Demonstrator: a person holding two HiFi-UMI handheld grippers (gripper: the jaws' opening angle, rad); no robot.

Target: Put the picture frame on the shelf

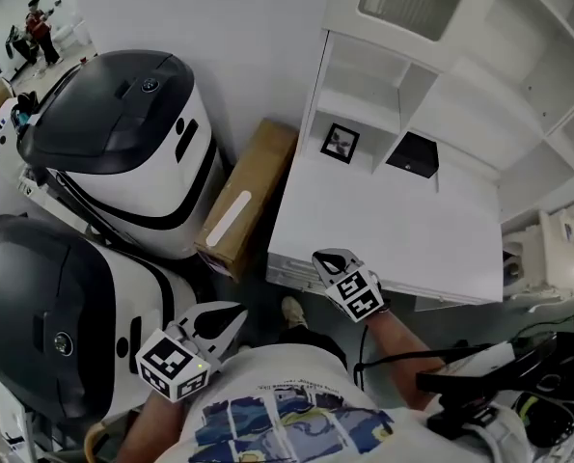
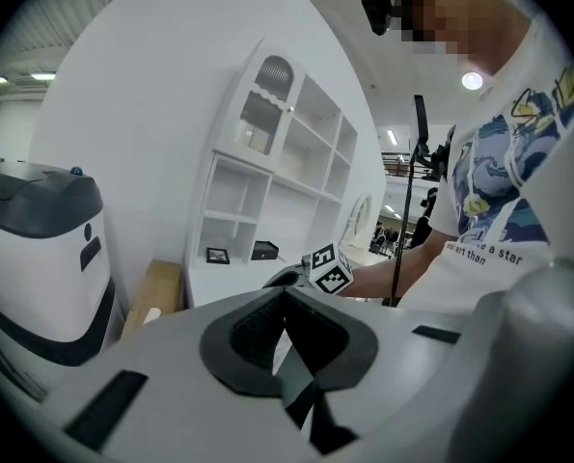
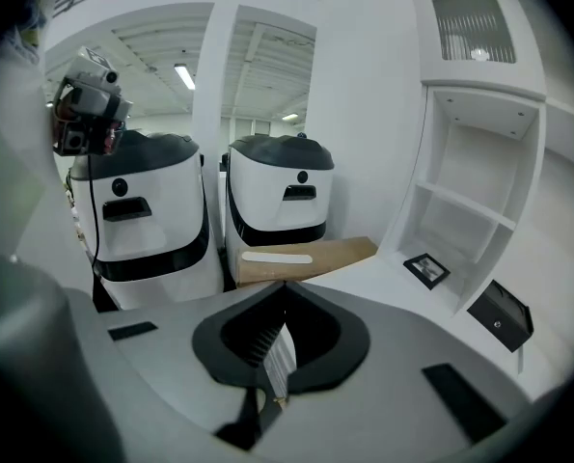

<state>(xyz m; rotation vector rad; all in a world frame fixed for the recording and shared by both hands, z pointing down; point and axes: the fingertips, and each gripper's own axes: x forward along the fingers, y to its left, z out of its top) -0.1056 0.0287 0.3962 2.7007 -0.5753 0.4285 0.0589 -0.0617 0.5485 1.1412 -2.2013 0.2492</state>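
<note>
My left tongs hang pressed together, empty, well behind. My right tongs, likewise closed on nothing, hover at the near edge of the table. The picture frame stands well ahead of them. I'd open wide first, then approach squarely.

picture frame | small, black | upright | lower shelf compartment
</note>
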